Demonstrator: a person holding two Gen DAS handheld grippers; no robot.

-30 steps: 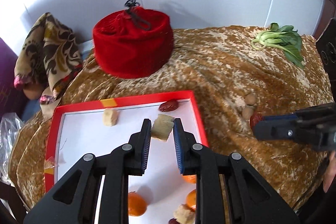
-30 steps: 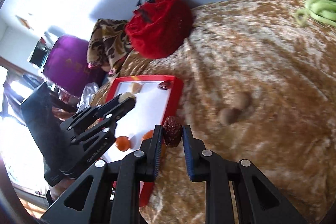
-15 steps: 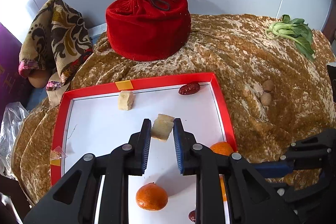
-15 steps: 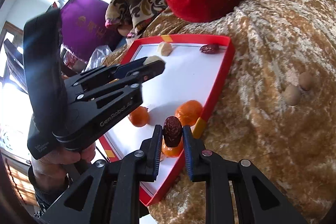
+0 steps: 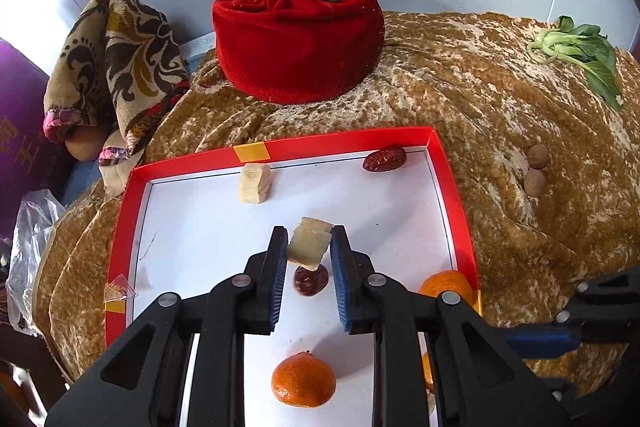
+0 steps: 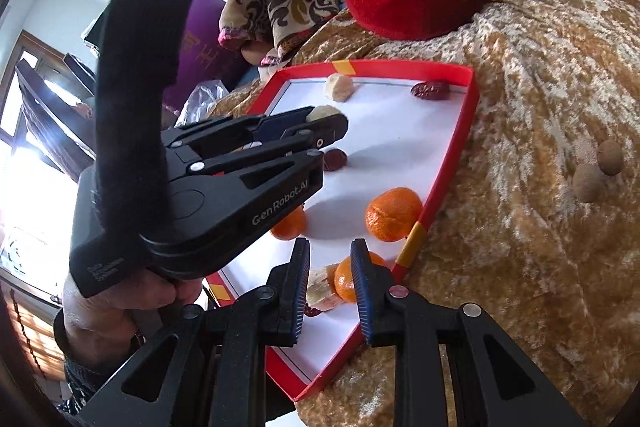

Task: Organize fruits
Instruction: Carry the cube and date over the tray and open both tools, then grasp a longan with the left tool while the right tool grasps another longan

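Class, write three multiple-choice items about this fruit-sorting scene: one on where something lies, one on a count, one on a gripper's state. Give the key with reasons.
1. The two brown nuts lie:
A. on the gold cloth, outside the red tray
B. inside the tray
C. in a gripper's jaws

2. How many oranges are in the tray?
A. one
B. two
C. three

3. The left gripper is:
A. open and holding nothing
B. shut on a pale cube
C. shut on an orange

Key:
1. A, because both nuts rest on the cloth to the right of the tray's rim.
2. C, because the right wrist view shows three oranges on the white floor of the tray.
3. B, because the cube sits pinched between both pads, lifted off the tray.
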